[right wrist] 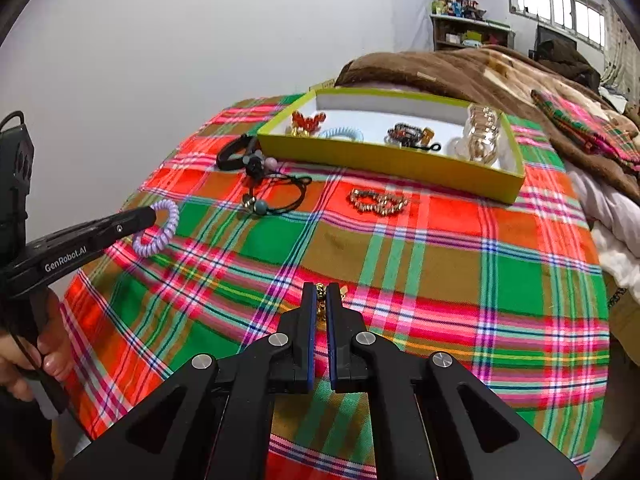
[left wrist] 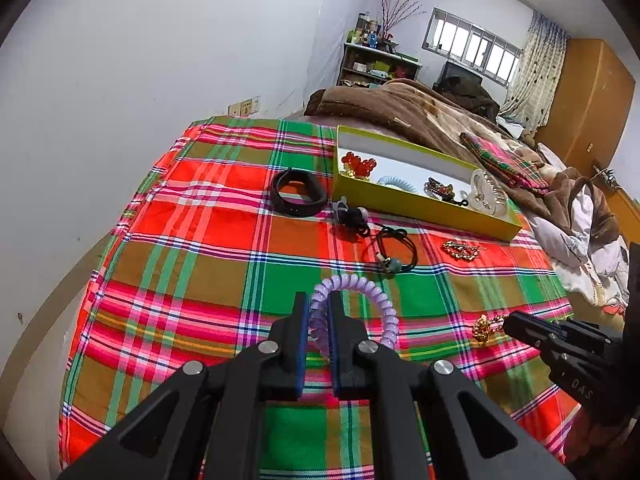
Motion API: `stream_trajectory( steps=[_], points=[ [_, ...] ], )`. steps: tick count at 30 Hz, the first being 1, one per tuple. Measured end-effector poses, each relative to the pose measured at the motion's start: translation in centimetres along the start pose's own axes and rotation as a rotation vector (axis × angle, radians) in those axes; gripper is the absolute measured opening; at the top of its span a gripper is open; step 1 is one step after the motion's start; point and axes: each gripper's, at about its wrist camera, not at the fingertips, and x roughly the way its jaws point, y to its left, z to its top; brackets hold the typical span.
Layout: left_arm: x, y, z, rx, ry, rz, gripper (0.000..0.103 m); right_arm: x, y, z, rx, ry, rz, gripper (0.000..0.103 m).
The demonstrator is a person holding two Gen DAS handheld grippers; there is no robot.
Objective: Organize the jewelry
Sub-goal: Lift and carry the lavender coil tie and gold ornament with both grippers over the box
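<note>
At the bottom centre of the left wrist view, the left gripper (left wrist: 319,300) is clamped on a lilac spiral hair tie (left wrist: 362,300), whose loop arcs up and right of the blue pads. In the right wrist view, the right gripper (right wrist: 321,290) is pinched shut on a small gold chain piece (right wrist: 320,300) at lower centre. "GenRobot.AI" reads on the left gripper's side at left of that view. At upper centre, a yellow-green box (right wrist: 392,160) on the plaid cloth (right wrist: 440,264) holds red beads (right wrist: 307,121), a pale blue spiral tie (right wrist: 342,133), a dark beaded bracelet (right wrist: 408,134) and clear bangles (right wrist: 482,136).
</note>
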Motion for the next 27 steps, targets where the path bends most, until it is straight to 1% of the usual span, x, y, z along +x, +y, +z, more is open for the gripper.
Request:
stream_trajectory(
  steps=[7, 15, 27],
  points=[
    [-0.8, -0.3, 0.4, -0.003, -0.019, -0.019, 0.009, -1.7, 0.0, 1.1, 0.007, -0.032, 0.036, 0.004],
    [-2.0, -1.2, 1.6, 0.007, -0.046, -0.054, 0.009, -3.7, 0.1, 3.0, -0.013, -0.078, 0.057, 0.004],
    [-2.4, -2.3, 4.0, 0.04, -0.068, -0.084, 0.009, -5.3, 0.4, 5.7, -0.07, -0.13, 0.039, 0.004]
  ],
)
